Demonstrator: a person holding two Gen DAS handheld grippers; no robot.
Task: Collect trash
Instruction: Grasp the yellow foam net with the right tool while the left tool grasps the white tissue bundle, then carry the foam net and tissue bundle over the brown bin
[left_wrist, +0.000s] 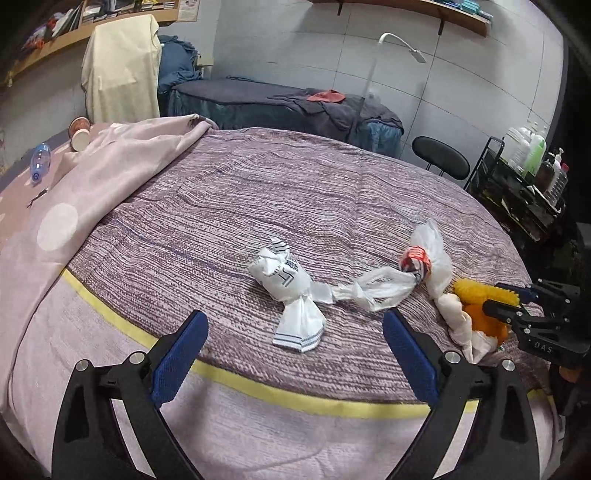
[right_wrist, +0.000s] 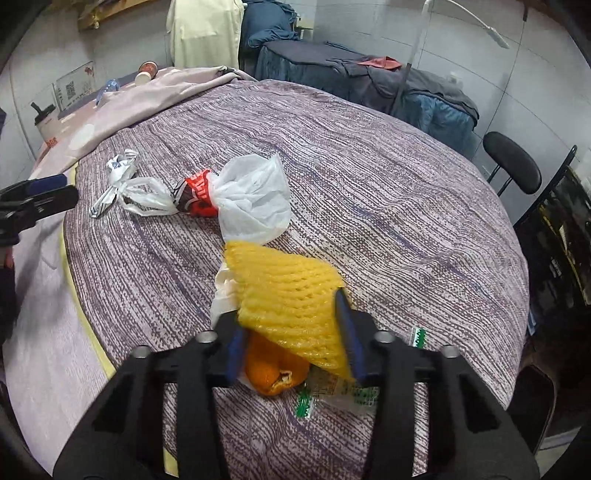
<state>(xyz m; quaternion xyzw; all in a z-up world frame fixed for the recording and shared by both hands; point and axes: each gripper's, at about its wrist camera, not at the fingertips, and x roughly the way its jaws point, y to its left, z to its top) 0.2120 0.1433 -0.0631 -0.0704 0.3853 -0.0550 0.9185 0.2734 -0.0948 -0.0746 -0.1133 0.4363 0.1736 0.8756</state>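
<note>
On the purple striped cover (left_wrist: 295, 184) lies a white printed wrapper (left_wrist: 284, 280), tied to a white plastic bag (left_wrist: 432, 251) with a red wrapper (left_wrist: 415, 260) inside. My left gripper (left_wrist: 294, 319) hovers just in front of the white wrapper, open, nothing between its pads. Further right my right gripper (right_wrist: 288, 325) is shut on a yellow foam net (right_wrist: 284, 291), its blue pads pressing both sides. Under the net sits orange peel (right_wrist: 275, 373) on a white bag. The right gripper (left_wrist: 506, 302) also shows in the left wrist view, at the net (left_wrist: 474, 290).
Small green-and-white wrappers (right_wrist: 304, 402) lie by the peel. A pink blanket (left_wrist: 110, 177), a paper cup (left_wrist: 79, 133) and a plastic bottle (left_wrist: 40, 160) are at the far left. A black stool (left_wrist: 441, 158) and a cart of bottles (left_wrist: 528, 177) stand to the right.
</note>
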